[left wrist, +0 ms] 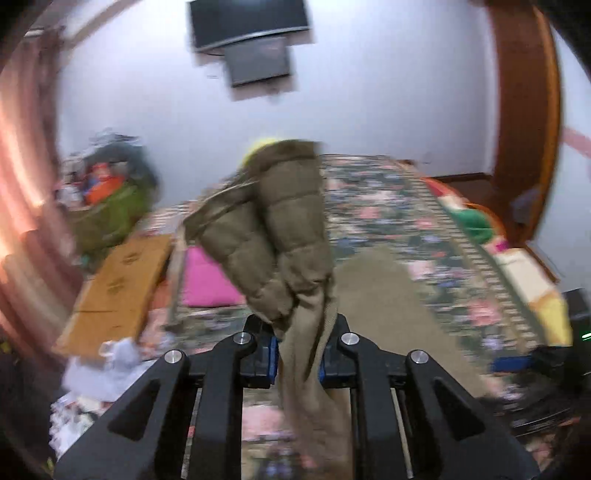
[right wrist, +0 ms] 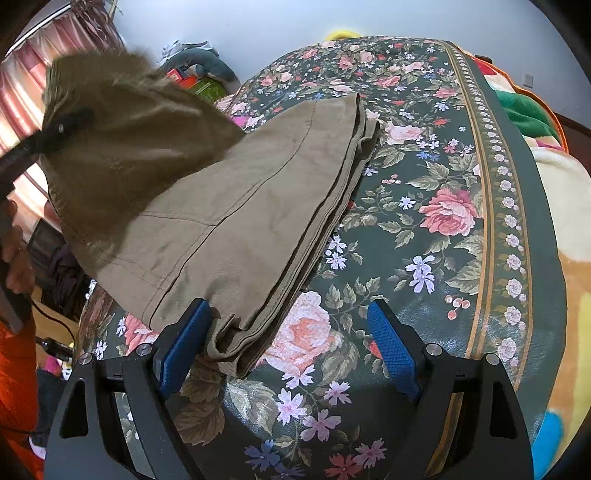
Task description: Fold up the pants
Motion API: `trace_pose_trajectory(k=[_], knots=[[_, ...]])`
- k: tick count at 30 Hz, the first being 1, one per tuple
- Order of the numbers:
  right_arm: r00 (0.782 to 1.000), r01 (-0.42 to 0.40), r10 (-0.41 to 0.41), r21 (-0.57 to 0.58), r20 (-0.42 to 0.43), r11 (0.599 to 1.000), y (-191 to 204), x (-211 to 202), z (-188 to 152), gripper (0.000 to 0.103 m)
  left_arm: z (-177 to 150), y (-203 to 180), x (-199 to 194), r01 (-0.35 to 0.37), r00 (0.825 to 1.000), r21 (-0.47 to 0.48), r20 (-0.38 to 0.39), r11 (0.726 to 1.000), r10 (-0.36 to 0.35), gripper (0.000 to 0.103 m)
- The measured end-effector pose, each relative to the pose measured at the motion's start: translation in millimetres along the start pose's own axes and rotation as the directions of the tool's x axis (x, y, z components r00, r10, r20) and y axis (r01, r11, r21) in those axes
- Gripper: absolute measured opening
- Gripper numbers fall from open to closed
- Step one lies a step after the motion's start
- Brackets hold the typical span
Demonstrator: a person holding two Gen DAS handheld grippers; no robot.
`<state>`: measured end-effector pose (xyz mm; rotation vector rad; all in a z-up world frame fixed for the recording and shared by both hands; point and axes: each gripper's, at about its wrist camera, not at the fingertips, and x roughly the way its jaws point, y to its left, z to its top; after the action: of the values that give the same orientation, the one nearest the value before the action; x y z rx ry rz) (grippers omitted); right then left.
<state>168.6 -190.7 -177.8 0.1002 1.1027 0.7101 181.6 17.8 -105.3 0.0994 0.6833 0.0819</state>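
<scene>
Left wrist view shows the pants (left wrist: 291, 229) bunched and lifted above the bed (left wrist: 424, 221), with a strip of their tan cloth running down between the blue pads of the left tool (left wrist: 297, 356), which is closed tight on it. The frame is blurred. Beyond the raised cloth lie a pink cushion (left wrist: 207, 280) and a cardboard box (left wrist: 118, 284) to the left, and a dark screen (left wrist: 247, 22) hangs on the wall.

From the right wrist view, the rest of the pants (right wrist: 236, 206) lies folded flat on the flowered bedcover (right wrist: 424, 229), stretching away from the camera. The right tool (right wrist: 288, 343) stands wide open: its left pad touches the near edge of the folded cloth, while its right pad is over bare bedcover, apart from the pants. The upper left part of the cloth rises off the bed where the left tool (right wrist: 61, 127) holds it.
</scene>
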Motion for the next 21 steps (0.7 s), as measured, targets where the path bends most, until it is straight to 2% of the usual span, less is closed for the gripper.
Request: trace_pose_trajectory(k=[2, 5, 7, 9, 13, 15, 17, 18, 19, 20, 21], knots=[[1.0, 0.0, 0.0, 0.0, 0.002, 1.0, -0.3, -0.4, -0.3, 0.084, 2.4, -11.3, 5.9, 0.089, 0.995, -0.016, -0.04, 0.996, -0.089, 0.014], [1.0, -0.001, 0.001, 0.001, 0.005, 1.0, -0.2, -0.9, -0.5, 0.084, -3.5, -25.6, 23.2, 0.205, 0.97, -0.057, -0.119, 0.977, -0.211, 0.013], [1.0, -0.004, 0.004, 0.002, 0.006, 1.0, -0.2, -1.1, -0.9, 0.084, -10.9, -30.5, 25.3, 0.237, 0.958, -0.066, -0.149, 0.969, -0.244, 0.013], [1.0, -0.007, 0.007, 0.003, 0.006, 1.0, -0.6, -1.3, -0.7, 0.084, -19.6, -37.1, 31.0, 0.274, 0.939, -0.07, -0.198, 0.959, -0.283, 0.013], [1.0, -0.009, 0.009, 0.005, 0.008, 1.0, -0.2, -1.2, -1.1, 0.084, -27.0, -55.9, 34.3, 0.287, 0.925, -0.02, -0.254, 0.958, -0.283, 0.014], [1.0, -0.009, 0.009, 0.005, 0.01, 1.0, -0.3, -1.2, -1.3, 0.084, -29.5, -62.1, 35.5, 0.283, 0.919, 0.005, -0.288, 0.959, -0.27, 0.02], [1.0, -0.009, 0.009, 0.006, 0.01, 1.0, -0.1, -1.2, -1.6, 0.084, -32.2, -64.7, 33.2, 0.306, 0.901, 0.0, -0.322, 0.952, -0.29, 0.04], [1.0, -0.011, 0.01, 0.006, 0.01, 1.0, -0.1, -1.1, -1.6, 0.084, -32.3, -64.9, 33.6, 0.315, 0.897, -0.007, -0.325, 0.949, -0.3, 0.045], [1.0, -0.011, 0.011, 0.007, 0.011, 1.0, -0.1, -1.2, -1.8, 0.084, -32.1, -63.0, 31.6, 0.318, 0.895, -0.013, -0.327, 0.948, -0.305, 0.056], [1.0, -0.011, 0.011, 0.007, 0.01, 1.0, -0.3, -1.1, -1.8, 0.084, -31.0, -60.6, 31.1, 0.318, 0.894, -0.017, -0.328, 0.948, -0.305, 0.062], [1.0, -0.012, 0.012, 0.008, 0.01, 1.0, -0.2, -1.0, -1.8, 0.084, -32.0, -57.9, 30.7, 0.319, 0.894, -0.021, -0.327, 0.948, -0.308, 0.064]])
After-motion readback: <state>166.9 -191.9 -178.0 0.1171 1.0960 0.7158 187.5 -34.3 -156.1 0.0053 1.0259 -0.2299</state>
